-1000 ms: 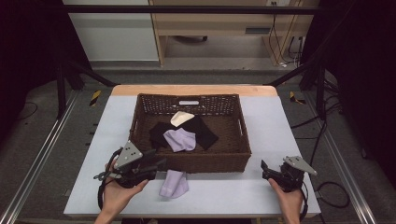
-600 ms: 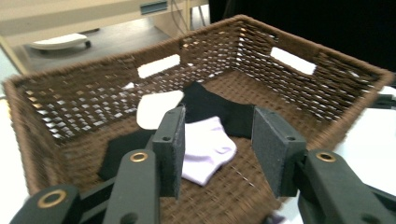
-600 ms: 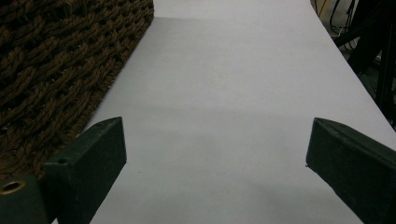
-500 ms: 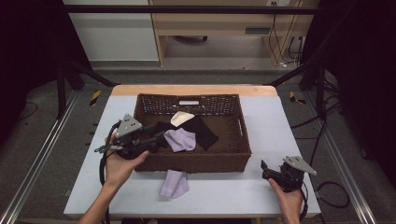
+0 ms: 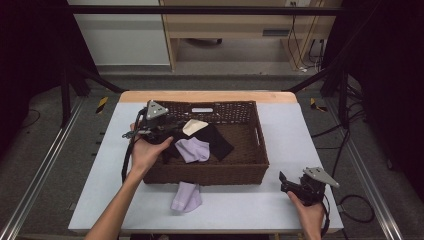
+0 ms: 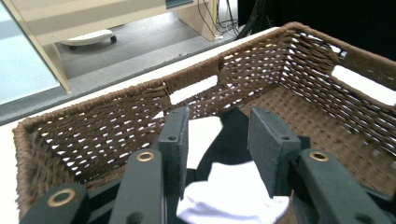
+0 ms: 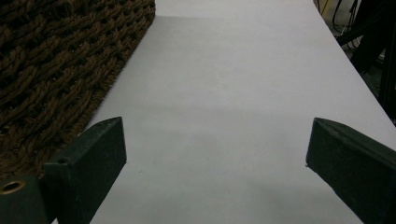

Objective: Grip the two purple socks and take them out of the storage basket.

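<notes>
A brown wicker basket (image 5: 252, 167) stands mid-table. Inside it lie a lavender sock (image 5: 192, 149), a black sock (image 5: 217, 141) and a cream sock (image 5: 194, 126). A second lavender sock (image 5: 186, 196) lies on the table in front of the basket. My left gripper (image 5: 170, 134) hovers over the basket's left part, open. In the left gripper view its jaws (image 6: 219, 149) are apart with nothing between them, above the pale sock (image 6: 233, 193) and the black sock (image 6: 229, 135). My right gripper (image 5: 286, 184) rests at the table's front right, open wide (image 7: 215, 158) over bare table.
The white table (image 5: 300, 130) has free room right of the basket. In the right gripper view the basket's wall (image 7: 56, 70) stands close at the left. Black frame posts (image 5: 65, 85) and cables (image 5: 350, 205) flank the table.
My left gripper has risen from the table's front left and moved forward over the basket's left side. The right gripper has stayed put.
</notes>
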Available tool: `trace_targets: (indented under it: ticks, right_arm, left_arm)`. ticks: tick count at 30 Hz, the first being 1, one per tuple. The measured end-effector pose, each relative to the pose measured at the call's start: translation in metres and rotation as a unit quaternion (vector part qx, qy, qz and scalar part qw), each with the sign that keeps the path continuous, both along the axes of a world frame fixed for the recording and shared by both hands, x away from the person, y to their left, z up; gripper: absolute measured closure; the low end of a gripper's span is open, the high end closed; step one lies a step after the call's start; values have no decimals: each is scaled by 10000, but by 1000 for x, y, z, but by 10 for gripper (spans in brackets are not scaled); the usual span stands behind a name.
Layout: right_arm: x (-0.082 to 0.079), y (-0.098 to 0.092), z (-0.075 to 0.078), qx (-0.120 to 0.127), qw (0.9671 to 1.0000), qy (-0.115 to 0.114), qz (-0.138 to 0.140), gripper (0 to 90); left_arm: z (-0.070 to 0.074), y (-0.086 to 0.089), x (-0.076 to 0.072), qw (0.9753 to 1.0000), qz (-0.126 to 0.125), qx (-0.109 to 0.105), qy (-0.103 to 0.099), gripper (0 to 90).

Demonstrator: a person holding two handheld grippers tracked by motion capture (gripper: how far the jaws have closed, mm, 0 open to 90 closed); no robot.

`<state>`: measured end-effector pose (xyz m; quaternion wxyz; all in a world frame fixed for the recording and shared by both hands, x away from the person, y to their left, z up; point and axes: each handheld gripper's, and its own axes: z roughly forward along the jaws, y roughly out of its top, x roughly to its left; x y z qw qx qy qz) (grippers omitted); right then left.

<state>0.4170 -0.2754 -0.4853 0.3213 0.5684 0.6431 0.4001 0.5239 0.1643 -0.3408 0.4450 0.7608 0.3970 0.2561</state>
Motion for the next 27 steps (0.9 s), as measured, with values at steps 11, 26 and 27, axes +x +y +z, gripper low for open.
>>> trace_targets:
  ticks: [11, 26, 27]
  right_arm:
    - [0, 0, 0, 1, 10000, 10, 13, 54]
    - [0, 0, 0, -8, 10000, -15, 6, 54]
    - [0, 0, 0, -9, 10000, -17, 5, 54]
  left_arm:
    - [-33, -8, 28, 9991, 181, 273, 287, 535]
    - [-68, -12, 38, 9931, 92, 751, 891, 441]
    - [-70, -13, 38, 9924, 60, 800, 935, 441]
